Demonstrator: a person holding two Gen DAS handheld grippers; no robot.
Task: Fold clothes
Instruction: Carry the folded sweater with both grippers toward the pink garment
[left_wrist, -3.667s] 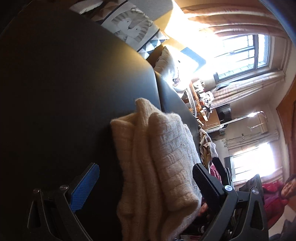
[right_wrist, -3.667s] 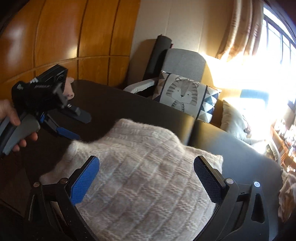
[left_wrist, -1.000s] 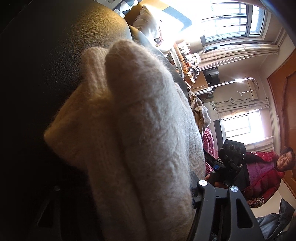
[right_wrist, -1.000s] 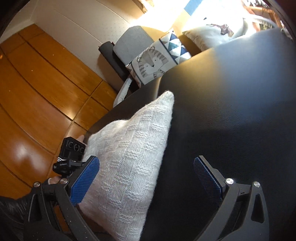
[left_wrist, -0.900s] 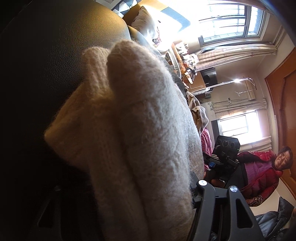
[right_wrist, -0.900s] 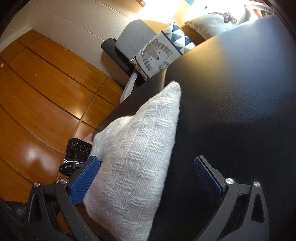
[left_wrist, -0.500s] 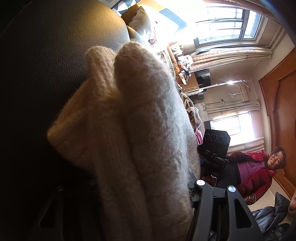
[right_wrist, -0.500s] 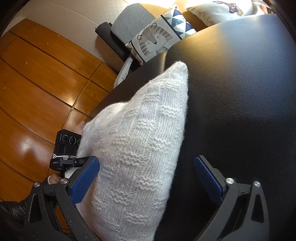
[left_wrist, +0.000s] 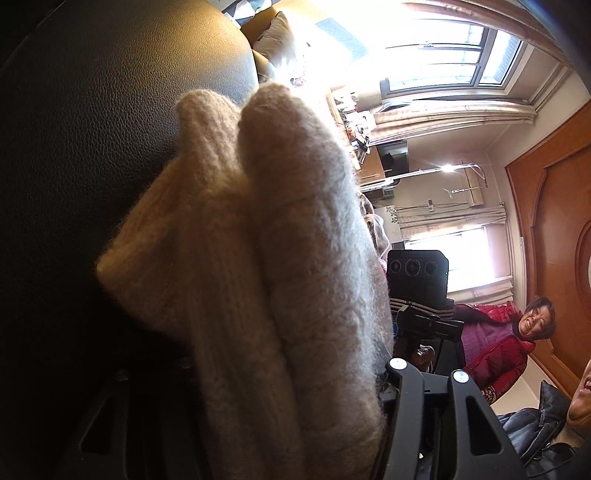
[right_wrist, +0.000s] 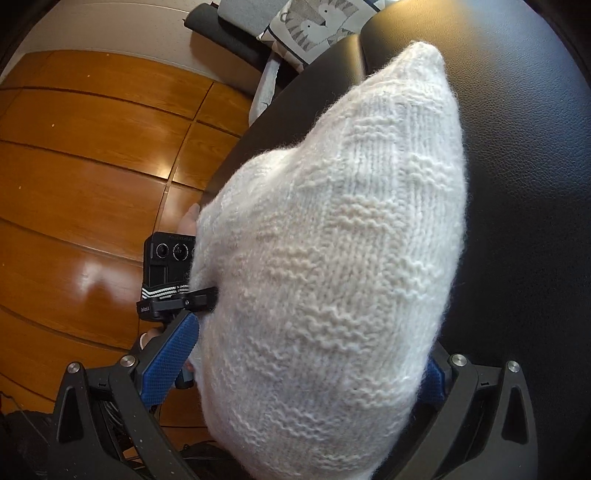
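Cream knitted sweater (left_wrist: 280, 258), folded thick, fills the closing jaws of the left gripper (left_wrist: 258, 391), which clamp it; the right gripper (right_wrist: 295, 365) straddles it, jaws released.

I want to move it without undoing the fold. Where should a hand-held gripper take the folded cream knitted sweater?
Probably across the thick stacked layers of the folded cream knitted sweater at its wide near end, coming in level over the black leather surface. The far end tapers to a thin corner that would likely let layers slip apart.
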